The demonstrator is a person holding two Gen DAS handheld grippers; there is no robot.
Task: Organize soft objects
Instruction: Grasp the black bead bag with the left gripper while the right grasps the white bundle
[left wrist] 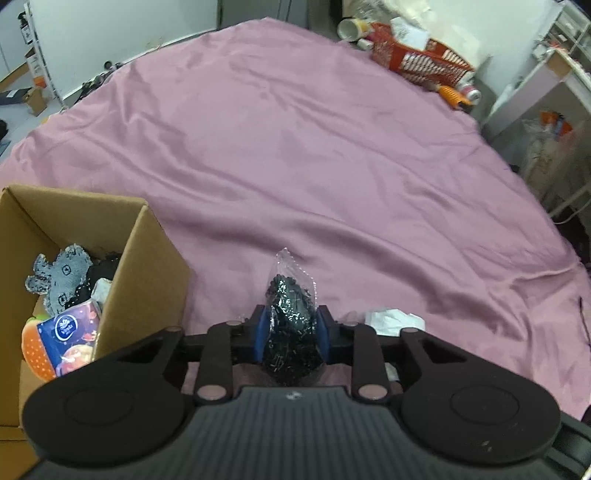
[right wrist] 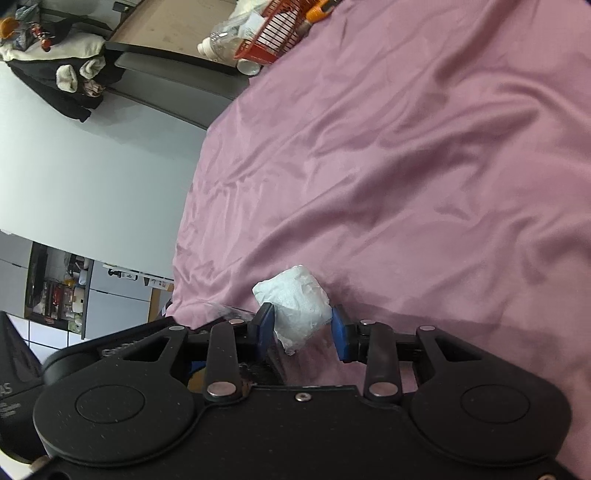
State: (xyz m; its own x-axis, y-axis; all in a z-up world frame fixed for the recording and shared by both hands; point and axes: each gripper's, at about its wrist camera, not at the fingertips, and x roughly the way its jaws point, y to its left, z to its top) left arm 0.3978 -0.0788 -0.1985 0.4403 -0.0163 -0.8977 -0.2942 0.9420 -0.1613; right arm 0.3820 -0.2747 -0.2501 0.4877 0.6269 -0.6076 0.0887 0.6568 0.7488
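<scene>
My left gripper (left wrist: 291, 332) is shut on a clear plastic bag of small black pieces (left wrist: 291, 314), held over the pink sheet (left wrist: 295, 147). An open cardboard box (left wrist: 122, 258) stands to its left and holds a grey sequinned toy (left wrist: 59, 277), a blue tissue pack (left wrist: 74, 336) and other soft things. My right gripper (right wrist: 302, 332) is turned sideways; its jaws stand around a white wrapped bundle (right wrist: 299, 306) that touches the left pad, with a gap at the right pad. The bundle also shows in the left wrist view (left wrist: 391, 319).
A red wire basket (left wrist: 417, 55) with packets, a white cup (left wrist: 349, 27) and an orange item (left wrist: 452, 94) lie at the sheet's far right edge. Shelves and clutter stand beyond the bed. In the right wrist view the basket (right wrist: 273, 33) and a bottle (right wrist: 218, 42) sit at the far edge.
</scene>
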